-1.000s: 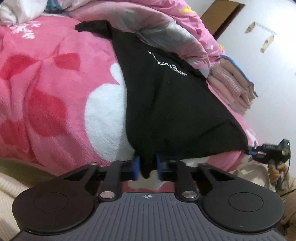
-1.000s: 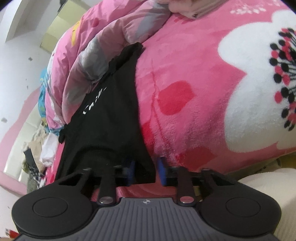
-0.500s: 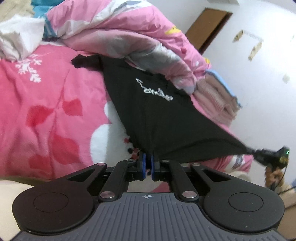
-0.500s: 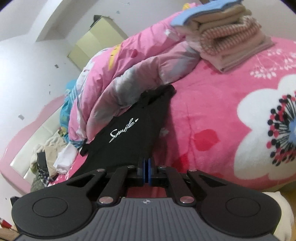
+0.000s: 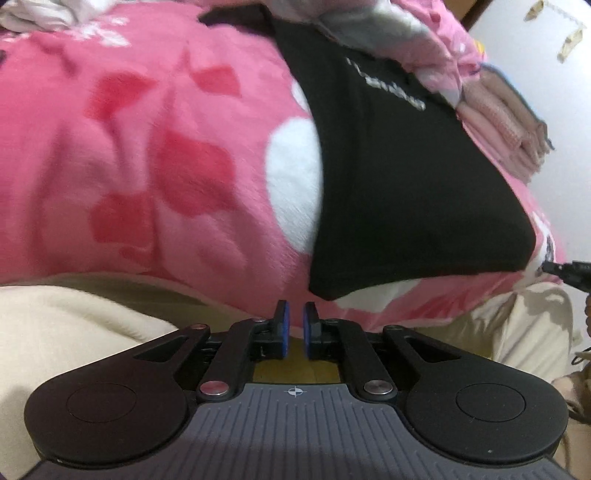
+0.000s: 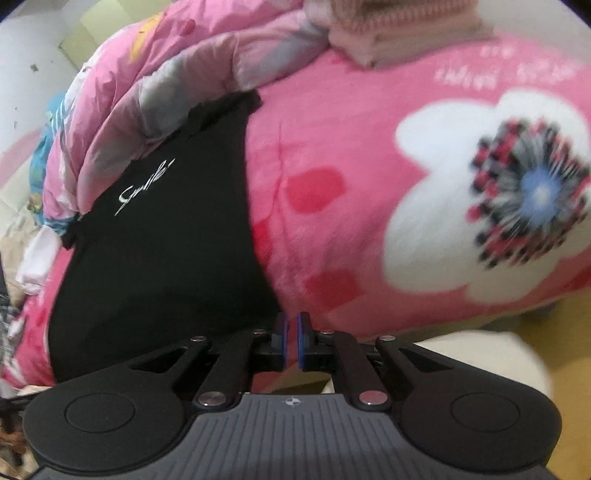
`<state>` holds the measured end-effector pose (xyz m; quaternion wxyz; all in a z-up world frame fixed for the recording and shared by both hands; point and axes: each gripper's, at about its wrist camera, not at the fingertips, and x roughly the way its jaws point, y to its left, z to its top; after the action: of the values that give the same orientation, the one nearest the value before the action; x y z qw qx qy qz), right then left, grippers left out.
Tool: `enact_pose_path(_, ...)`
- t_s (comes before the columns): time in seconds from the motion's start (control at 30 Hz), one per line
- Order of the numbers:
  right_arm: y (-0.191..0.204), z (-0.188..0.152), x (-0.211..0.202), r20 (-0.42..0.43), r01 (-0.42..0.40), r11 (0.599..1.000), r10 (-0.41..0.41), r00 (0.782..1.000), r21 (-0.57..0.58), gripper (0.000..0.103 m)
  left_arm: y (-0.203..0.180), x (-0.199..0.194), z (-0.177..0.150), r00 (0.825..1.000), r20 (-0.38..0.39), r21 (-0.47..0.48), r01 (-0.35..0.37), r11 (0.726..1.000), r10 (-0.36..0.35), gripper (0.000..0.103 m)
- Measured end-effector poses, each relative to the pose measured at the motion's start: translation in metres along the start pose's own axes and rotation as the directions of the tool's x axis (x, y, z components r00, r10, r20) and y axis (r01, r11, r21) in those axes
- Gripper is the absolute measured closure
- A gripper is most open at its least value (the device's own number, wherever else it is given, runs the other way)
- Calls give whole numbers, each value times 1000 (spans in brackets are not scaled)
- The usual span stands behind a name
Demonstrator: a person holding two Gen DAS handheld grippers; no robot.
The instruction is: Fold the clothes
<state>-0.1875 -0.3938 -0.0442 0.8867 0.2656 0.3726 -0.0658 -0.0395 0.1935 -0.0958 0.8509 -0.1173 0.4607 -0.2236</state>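
Note:
A black T-shirt (image 5: 399,177) with white script on the chest lies flat on the pink flowered blanket (image 5: 155,155), its hem toward me. My left gripper (image 5: 294,325) sits just below the shirt's near left hem corner, jaws a small gap apart and empty. In the right wrist view the same shirt (image 6: 162,251) lies at the left. My right gripper (image 6: 291,332) is at the near right hem corner, jaws nearly closed with a narrow gap, holding nothing. The right gripper's tip (image 5: 569,271) shows at the far right of the left wrist view.
A rumpled pink quilt (image 6: 177,74) lies behind the shirt's collar. A stack of folded pink clothes (image 5: 506,125) sits at the far side of the bed, also in the right wrist view (image 6: 391,29). The bed edge and cream fabric (image 5: 74,325) are near me.
Both grippers let go of the shirt's hem corners and dropped back to the bed edge. The shirt, stretched and lifted half a second ago, now lies flat on the blanket.

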Motion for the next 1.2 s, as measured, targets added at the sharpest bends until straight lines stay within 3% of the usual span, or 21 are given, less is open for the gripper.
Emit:
enact_pose_path(0.07, 9, 1, -10, 47, -21, 998, 23, 999, -52, 98, 2, -15, 2, 998, 59, -9, -5, 1000, 6, 96)
enact_pose_path(0.17, 46, 0, -9, 64, -153, 969, 168, 984, -195, 98, -3, -24, 12, 991, 132, 5, -1, 1000, 0, 95)
enact_pose_path(0.27, 98, -6, 20, -11, -304, 889, 320, 947, -343, 98, -13, -19, 21, 986, 168, 16, 12, 1000, -15, 95)
enact_pose_path(0.4, 148, -16, 74, -133, -459, 785, 447, 885, -417, 98, -31, -5, 24, 982, 185, 41, 18, 999, -26, 94)
enact_pose_path(0.47, 151, -22, 101, -204, -480, 788, 434, 877, -386, 98, -37, 0, 22, 982, 190, 59, 6, 998, -18, 94)
enact_pose_path(0.57, 135, -41, 126, -356, -512, 809, 406, 842, -287, 100, -34, -1, 16, 980, 200, 59, -6, 998, -6, 94)
enact_pose_path(0.6, 134, -49, 130, -406, -489, 823, 357, 841, -288, 99, -33, -2, 13, 979, 203, 58, -10, 998, -2, 94)
enact_pose_path(0.67, 139, -61, 129, -457, -415, 832, 226, 860, -369, 98, -28, -2, 12, 978, 209, 42, -19, 999, 9, 93)
enact_pose_path(0.7, 143, -61, 124, -464, -431, 823, 239, 853, -370, 98, -26, -1, 13, 977, 213, 30, -20, 999, 13, 93)
enact_pose_path(0.73, 149, -55, 116, -454, -484, 803, 307, 837, -349, 98, -24, 0, 14, 976, 217, 16, -20, 1000, 16, 93)
enact_pose_path(0.8, 170, -39, 95, -388, -585, 723, 453, 803, -367, 98, -22, 0, 16, 974, 227, -9, -17, 1000, 18, 93)
enact_pose_path(0.9, 193, -26, 92, -327, -629, 655, 537, 778, -420, 98, -22, -2, 16, 968, 250, -25, -14, 1000, 20, 92)
enact_pose_path(0.93, 196, -25, 101, -333, -631, 656, 536, 775, -413, 98, -22, -3, 16, 966, 256, -31, -15, 999, 23, 92)
enact_pose_path(1.0, 194, -34, 130, -389, -603, 685, 467, 794, -408, 98, -21, -5, 15, 963, 267, -46, -17, 999, 28, 90)
enact_pose_path(1.1, 190, -65, 155, -518, -590, 695, 354, 779, -411, 99, -18, -10, 16, 957, 287, -58, -18, 998, 34, 85)
enact_pose_path(1.17, 195, -82, 155, -573, -589, 667, 286, 768, -456, 98, -17, -11, 22, 953, 304, -59, -6, 998, 24, 78)
enact_pose_path(1.2, 198, -78, 148, -561, -606, 648, 316, 765, -462, 98, -16, -10, 26, 950, 311, -61, 3, 998, 16, 73)
